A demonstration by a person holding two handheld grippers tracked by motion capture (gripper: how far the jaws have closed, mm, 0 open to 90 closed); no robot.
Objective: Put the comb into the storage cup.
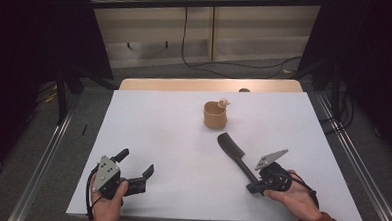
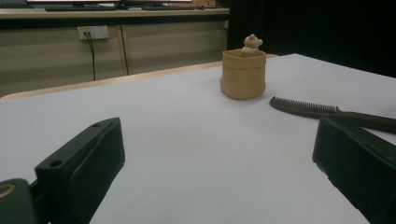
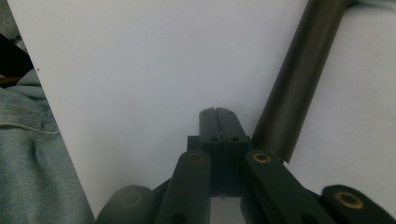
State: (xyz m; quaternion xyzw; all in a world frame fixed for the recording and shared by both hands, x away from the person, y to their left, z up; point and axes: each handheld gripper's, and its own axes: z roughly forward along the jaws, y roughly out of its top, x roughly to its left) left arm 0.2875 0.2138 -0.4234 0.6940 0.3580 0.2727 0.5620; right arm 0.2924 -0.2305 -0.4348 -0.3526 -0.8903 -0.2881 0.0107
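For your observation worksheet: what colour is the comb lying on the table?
The comb is black, or very dark; it shows best in the high view.

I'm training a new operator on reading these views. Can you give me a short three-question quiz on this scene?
1. True or false: the left gripper is open.
2. What lies nearest the right gripper: A the cup, B the comb, C a spoon?
3. What peeks over the cup's rim?

Key: 1 true. 2 B; its jaws are shut beside the comb's handle, holding nothing. 3 A small bear figure.

The right claw (image 3: 217,112), jaws pressed together, sits beside a dark handle (image 3: 299,79).
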